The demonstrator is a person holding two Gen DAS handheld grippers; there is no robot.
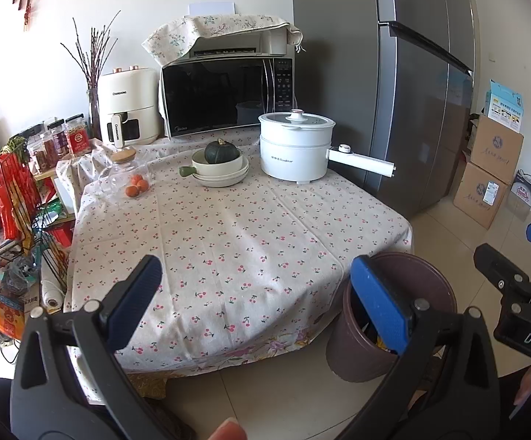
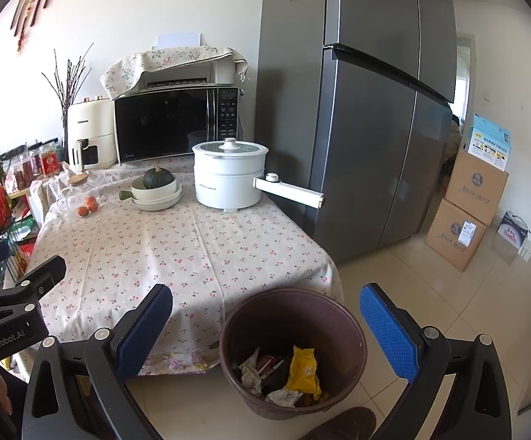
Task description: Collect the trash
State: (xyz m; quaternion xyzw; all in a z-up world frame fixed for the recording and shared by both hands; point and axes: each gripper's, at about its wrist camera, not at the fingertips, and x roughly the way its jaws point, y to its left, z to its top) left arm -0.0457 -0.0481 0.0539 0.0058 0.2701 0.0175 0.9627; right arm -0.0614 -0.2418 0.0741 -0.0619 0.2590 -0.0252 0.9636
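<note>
A brown trash bin (image 2: 294, 315) stands on the floor at the table's near right corner; it also shows in the left wrist view (image 1: 423, 275). Inside it lie a yellow wrapper (image 2: 304, 370), crumpled white paper (image 2: 250, 376) and other scraps. My right gripper (image 2: 265, 330) is open and empty, held over the bin. My left gripper (image 1: 258, 300) is open and empty, held above the table's near edge, left of the bin. The right gripper's body (image 1: 515, 293) shows at the right edge of the left wrist view.
The table has a cherry-print cloth (image 1: 228, 242). At its far end stand a white electric pot (image 1: 294, 146), stacked bowls holding a green squash (image 1: 221, 163), oranges (image 1: 137, 187), a glass jar (image 1: 122, 168), a microwave (image 1: 228, 95) and an air fryer (image 1: 127, 106). A grey fridge (image 2: 368, 110) and cardboard boxes (image 2: 467, 212) stand right; a wire rack (image 1: 12, 227) stands left.
</note>
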